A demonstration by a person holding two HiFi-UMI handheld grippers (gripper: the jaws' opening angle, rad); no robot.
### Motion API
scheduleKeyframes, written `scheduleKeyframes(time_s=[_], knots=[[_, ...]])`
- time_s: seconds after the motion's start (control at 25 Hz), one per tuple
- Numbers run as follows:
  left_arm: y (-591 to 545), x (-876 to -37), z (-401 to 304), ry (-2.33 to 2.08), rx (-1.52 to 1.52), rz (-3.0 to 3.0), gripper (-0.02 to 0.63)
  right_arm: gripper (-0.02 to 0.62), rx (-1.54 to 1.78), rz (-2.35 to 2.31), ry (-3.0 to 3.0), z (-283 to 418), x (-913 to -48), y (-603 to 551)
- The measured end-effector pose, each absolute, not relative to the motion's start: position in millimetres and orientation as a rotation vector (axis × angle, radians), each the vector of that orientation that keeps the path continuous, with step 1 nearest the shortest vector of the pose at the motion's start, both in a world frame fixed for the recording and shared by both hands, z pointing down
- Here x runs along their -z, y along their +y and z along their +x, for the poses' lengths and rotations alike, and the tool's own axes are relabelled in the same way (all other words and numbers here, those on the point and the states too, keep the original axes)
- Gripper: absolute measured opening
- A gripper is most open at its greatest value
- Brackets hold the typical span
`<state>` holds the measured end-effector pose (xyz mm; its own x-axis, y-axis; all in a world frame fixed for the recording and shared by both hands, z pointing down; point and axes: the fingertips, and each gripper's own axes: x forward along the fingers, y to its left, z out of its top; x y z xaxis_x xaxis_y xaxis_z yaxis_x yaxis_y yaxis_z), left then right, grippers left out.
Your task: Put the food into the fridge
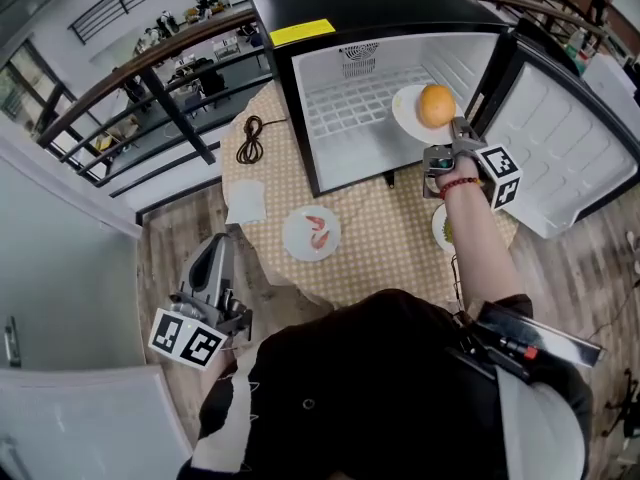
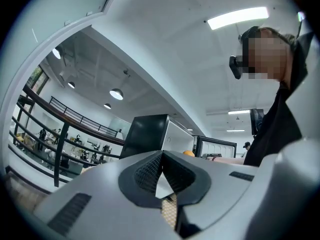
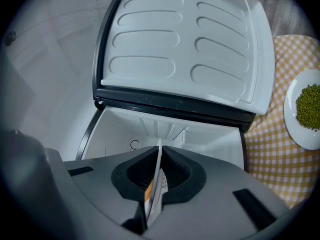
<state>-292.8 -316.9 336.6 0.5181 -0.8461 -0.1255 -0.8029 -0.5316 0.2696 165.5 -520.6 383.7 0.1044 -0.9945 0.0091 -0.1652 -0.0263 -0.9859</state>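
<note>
A small black fridge (image 1: 290,13) stands open on the table, its white door (image 1: 560,148) swung out to the right. My right gripper (image 1: 455,130) is shut on the rim of a white plate (image 1: 405,116) carrying an orange (image 1: 436,105), held just inside the fridge opening above the wire shelf. In the right gripper view the plate's thin edge (image 3: 159,179) is pinched between the pads, with the white fridge interior (image 3: 125,129) ahead. My left gripper (image 1: 218,253) hangs low off the table's left side, shut and empty.
On the checkered tablecloth (image 1: 380,238) sit a plate of shrimp (image 1: 311,233) and a plate of green beans (image 3: 309,106) right of my arm. A black cable (image 1: 250,138) and a white napkin (image 1: 245,203) lie at the left. A railing (image 1: 120,78) runs behind.
</note>
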Motion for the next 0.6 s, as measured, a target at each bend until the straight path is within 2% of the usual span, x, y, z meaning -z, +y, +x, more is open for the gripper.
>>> scheduleKeyframes(time_s=[0.6], knots=[[-303.9, -353.9, -303.8, -1.523, 0.293, 2.464, 0.012, 0.025, 1.096, -1.539, 1.210, 172.3, -409.8, -579.0]])
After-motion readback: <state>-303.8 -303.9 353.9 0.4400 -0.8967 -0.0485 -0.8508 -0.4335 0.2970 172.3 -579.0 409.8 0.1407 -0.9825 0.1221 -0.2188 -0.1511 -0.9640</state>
